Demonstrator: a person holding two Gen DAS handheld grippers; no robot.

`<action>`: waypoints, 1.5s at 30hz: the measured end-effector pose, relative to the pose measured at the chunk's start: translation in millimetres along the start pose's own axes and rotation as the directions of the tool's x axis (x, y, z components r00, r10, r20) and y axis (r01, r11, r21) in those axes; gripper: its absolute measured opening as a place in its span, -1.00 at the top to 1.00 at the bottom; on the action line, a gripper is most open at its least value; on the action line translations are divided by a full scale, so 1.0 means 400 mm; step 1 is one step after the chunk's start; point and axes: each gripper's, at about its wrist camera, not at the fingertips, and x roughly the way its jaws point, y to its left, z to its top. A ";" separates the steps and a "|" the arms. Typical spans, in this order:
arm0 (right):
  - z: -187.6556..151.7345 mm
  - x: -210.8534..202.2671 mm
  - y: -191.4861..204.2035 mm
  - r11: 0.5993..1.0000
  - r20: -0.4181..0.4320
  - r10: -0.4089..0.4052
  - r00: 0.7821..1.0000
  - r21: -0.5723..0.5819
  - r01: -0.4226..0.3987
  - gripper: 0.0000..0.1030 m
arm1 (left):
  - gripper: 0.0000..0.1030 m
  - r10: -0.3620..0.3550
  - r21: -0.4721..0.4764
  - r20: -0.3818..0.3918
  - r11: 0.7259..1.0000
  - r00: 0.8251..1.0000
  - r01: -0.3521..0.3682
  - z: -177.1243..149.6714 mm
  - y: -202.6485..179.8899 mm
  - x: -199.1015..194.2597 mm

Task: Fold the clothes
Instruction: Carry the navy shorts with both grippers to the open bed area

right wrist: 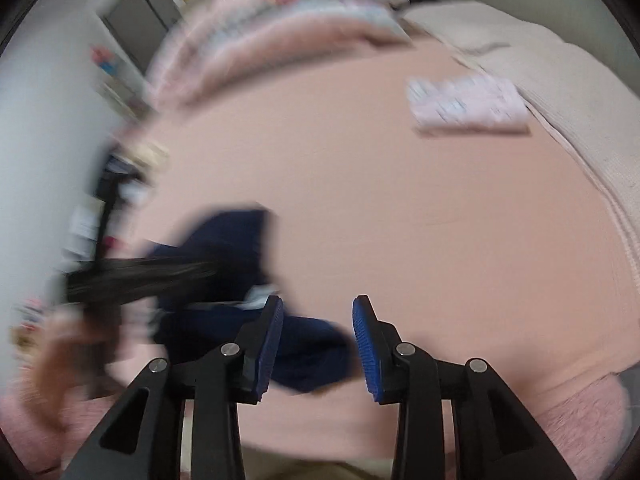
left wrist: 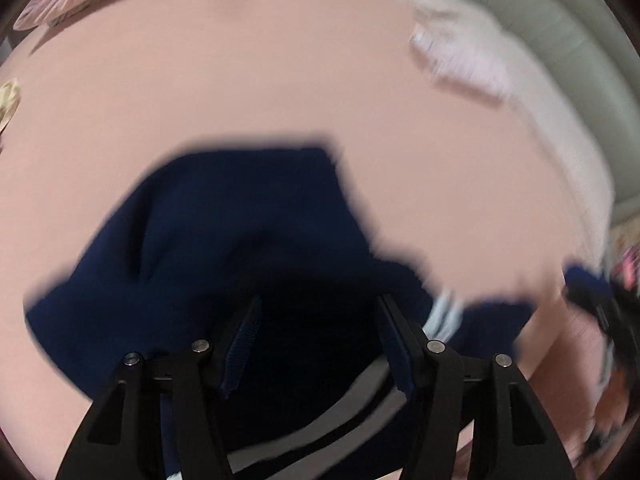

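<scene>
A navy garment (left wrist: 224, 220) with white stripes (left wrist: 440, 316) lies crumpled on the pink bed sheet (left wrist: 280, 80). My left gripper (left wrist: 319, 300) hangs over it pointing steeply down, jaws apart; the dark cloth lies beneath the gap and neither pad presses on it. In the right wrist view the same navy garment (right wrist: 228, 240) lies at the lower left. My right gripper (right wrist: 318, 302) is open above a corner of it, the blue pads (right wrist: 366, 340) free of the cloth. The left gripper (right wrist: 140, 276) shows there as a black blur over the garment, with a hand (right wrist: 52, 356) behind it.
A small folded pale patterned cloth (right wrist: 468, 104) lies at the far right of the pink sheet (right wrist: 400, 200). A beige knit blanket (right wrist: 560, 80) runs along the right edge. Pink striped bedding (right wrist: 280, 12) is piled at the far end. Both views are motion-blurred.
</scene>
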 end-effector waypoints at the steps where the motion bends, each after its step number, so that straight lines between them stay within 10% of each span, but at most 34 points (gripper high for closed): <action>1: 0.000 0.044 0.001 1.000 -0.038 -0.030 0.999 0.004 0.030 0.31 | -0.04 0.015 0.004 -0.016 1.000 1.000 -0.015 -0.037 0.015 0.003; 8: -0.098 0.172 0.091 0.990 -0.262 0.084 0.961 -0.092 -0.112 0.28 | 0.02 -0.042 0.034 0.015 0.999 0.999 0.041 -0.138 0.068 -0.127; 13: -0.109 0.144 0.073 0.994 -0.190 0.101 0.977 -0.010 -0.105 0.28 | 0.01 -0.074 0.074 0.166 0.995 0.983 0.063 -0.023 0.009 -0.139; 19: -0.101 0.147 0.031 0.998 -0.172 0.024 0.985 0.057 -0.015 0.27 | 0.14 0.095 0.183 0.062 0.978 0.994 -0.105 -0.032 -0.031 0.016; 28: -0.131 0.173 0.092 0.999 -0.235 0.034 0.971 -0.025 -0.041 0.14 | 0.45 -0.073 -0.018 0.016 0.997 0.997 0.074 -0.274 0.229 -0.158; 33: -0.139 0.208 0.158 0.989 -0.252 -0.032 0.967 -0.149 -0.007 0.13 | 0.39 -0.087 -0.008 0.145 0.996 0.986 0.089 -0.241 0.281 -0.260; 37: -0.150 0.262 0.146 0.997 -0.256 0.018 0.967 -0.064 -0.035 -0.02 | 0.31 -0.090 0.027 0.104 0.996 0.990 0.088 -0.189 0.292 -0.227; 41: -0.173 0.257 0.185 0.994 -0.231 0.041 0.972 -0.093 -0.064 0.48 | 0.33 -0.017 0.089 -0.017 0.996 1.000 0.018 -0.167 0.287 -0.150; 43: -0.181 0.258 0.200 0.992 -0.219 0.033 0.975 -0.114 -0.059 0.59 | 0.69 0.083 0.139 0.010 0.987 0.997 -0.083 -0.180 0.299 -0.178; 45: -0.166 0.252 0.194 0.994 -0.203 0.051 0.978 -0.087 -0.070 0.64 | 0.88 0.008 0.107 0.051 0.994 0.999 -0.014 -0.154 0.336 -0.244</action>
